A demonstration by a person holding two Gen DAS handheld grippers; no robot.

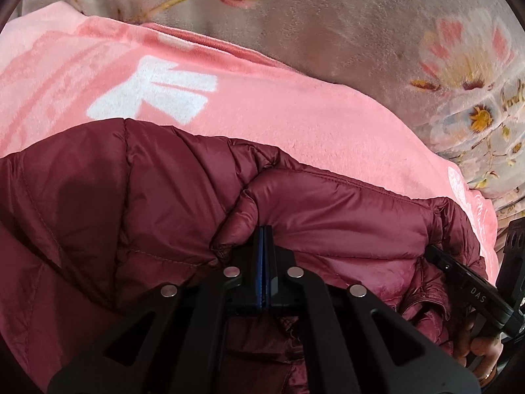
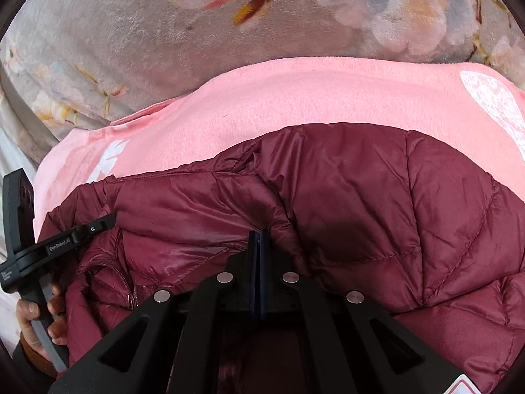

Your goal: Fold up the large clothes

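A maroon quilted puffer jacket (image 1: 147, 203) (image 2: 377, 203) lies bunched on a pink fleece cloth. My left gripper (image 1: 264, 229) is shut, and a fold of the jacket puckers around its tips. My right gripper (image 2: 259, 231) is likewise shut, pinching a fold near the collar edge. The jacket's zipper (image 2: 126, 282) shows at lower left in the right wrist view. Each view catches the other gripper from the side, the right one (image 1: 466, 279) and the left one (image 2: 72, 234), both resting against the jacket's edge with a hand on the handle.
The pink fleece cloth (image 1: 262, 105) (image 2: 295, 98) with white markings lies under the jacket. A grey plush blanket with flower print (image 1: 361, 26) (image 2: 147, 32) covers the surface beyond and around it. A person's hand (image 2: 36, 315) grips the left handle.
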